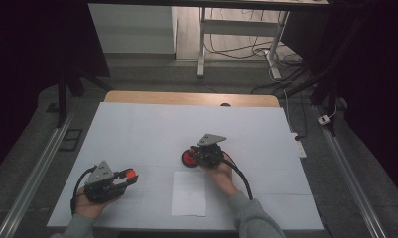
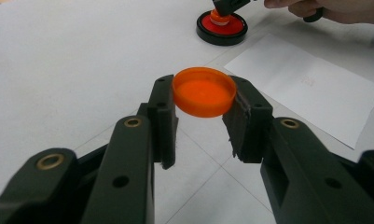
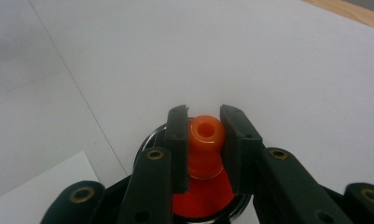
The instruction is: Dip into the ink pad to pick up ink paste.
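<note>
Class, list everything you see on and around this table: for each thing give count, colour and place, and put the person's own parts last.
Orange cap: one, orange, clamped between the left tool's jaws above the table's near left.
Round pad: one, red in a black rim, on the table's middle.
Orange knob: one, orange, standing on the round pad, clamped by the right tool.
Paper sheet: one, white, lying flat at the table's near middle.
Table: one, white cover, wooden far edge.
Desk frame: one, white, on the floor behind the table.
Left tool: one, black, near left.
Right tool: one, black, over the round pad.
Hands: two, one on each tool.
</note>
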